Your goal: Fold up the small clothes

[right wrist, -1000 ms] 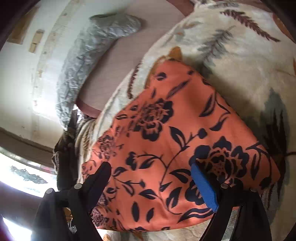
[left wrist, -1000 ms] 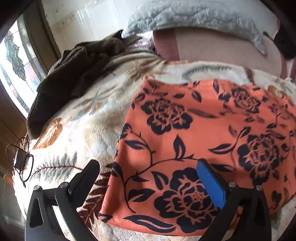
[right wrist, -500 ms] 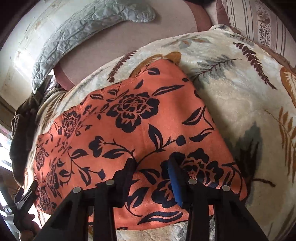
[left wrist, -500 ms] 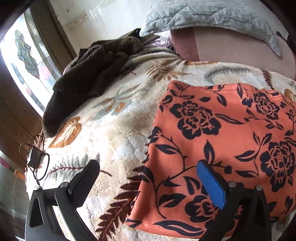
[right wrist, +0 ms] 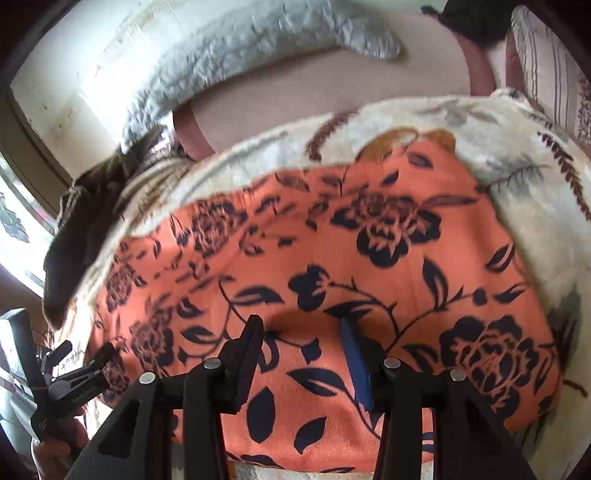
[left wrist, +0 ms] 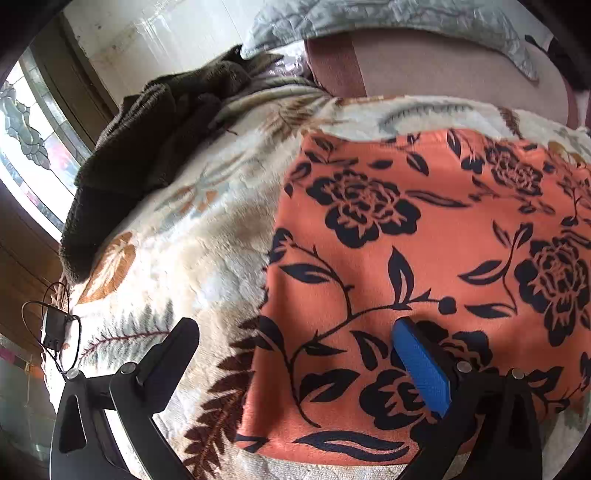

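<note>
An orange garment with dark navy flowers (left wrist: 406, 240) lies flat on a cream leaf-patterned blanket (left wrist: 192, 240). My left gripper (left wrist: 291, 326) stands wide open over the garment's near left edge, one finger over the blanket and the blue-padded finger (left wrist: 421, 365) over the cloth. In the right wrist view the same garment (right wrist: 332, 258) fills the middle. My right gripper (right wrist: 300, 323) hovers over the cloth near its front edge, jaws partly apart and opening, with no cloth pinched between them. The left gripper (right wrist: 85, 360) also shows at the lower left, held by a hand.
A dark brown knitted cloth (left wrist: 147, 147) is heaped at the blanket's far left. A grey quilted pillow (left wrist: 369, 18) lies on the pink sheet (left wrist: 443, 70) behind. A small black charger with cable (left wrist: 55, 328) sits at the bed's left edge, near a window (left wrist: 26, 129).
My right gripper rolled upright, moved left from the garment's right corner toward the middle of its front edge, and its jaws narrowed from wide apart. The left gripper stayed wide open at the left edge.
</note>
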The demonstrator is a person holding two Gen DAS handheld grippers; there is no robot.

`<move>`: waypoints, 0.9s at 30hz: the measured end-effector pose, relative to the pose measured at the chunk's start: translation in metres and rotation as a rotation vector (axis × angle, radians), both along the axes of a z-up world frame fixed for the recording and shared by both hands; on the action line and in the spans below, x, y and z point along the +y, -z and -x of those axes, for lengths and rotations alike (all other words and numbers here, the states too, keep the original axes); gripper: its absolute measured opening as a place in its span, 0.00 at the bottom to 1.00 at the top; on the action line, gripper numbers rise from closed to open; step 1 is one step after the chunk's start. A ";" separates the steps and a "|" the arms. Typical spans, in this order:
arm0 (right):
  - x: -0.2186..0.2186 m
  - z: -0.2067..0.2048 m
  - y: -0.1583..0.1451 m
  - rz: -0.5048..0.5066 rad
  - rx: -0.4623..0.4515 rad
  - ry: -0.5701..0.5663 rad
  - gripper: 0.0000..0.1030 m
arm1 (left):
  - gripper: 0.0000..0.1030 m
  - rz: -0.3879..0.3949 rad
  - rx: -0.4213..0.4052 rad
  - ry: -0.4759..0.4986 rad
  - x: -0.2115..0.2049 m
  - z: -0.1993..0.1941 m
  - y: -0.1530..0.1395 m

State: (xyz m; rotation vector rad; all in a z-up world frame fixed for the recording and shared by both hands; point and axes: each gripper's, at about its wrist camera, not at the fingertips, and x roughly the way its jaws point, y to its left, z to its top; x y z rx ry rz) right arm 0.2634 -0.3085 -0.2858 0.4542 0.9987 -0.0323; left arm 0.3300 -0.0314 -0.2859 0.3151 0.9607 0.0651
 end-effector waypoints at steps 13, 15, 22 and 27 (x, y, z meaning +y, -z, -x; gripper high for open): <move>-0.048 0.040 -0.014 -0.115 -0.043 0.117 0.52 | 1.00 0.141 -0.022 -0.062 0.016 0.043 -0.026; -0.055 0.052 -0.015 -0.128 -0.032 0.138 0.52 | 1.00 0.141 -0.030 -0.060 0.013 0.051 -0.027; -0.081 0.071 0.006 -0.173 0.080 0.156 0.52 | 1.00 0.136 0.089 -0.058 0.018 0.051 -0.001; -0.115 0.102 -0.008 -0.268 -0.014 0.246 0.55 | 1.00 0.256 0.098 -0.112 0.042 0.062 -0.007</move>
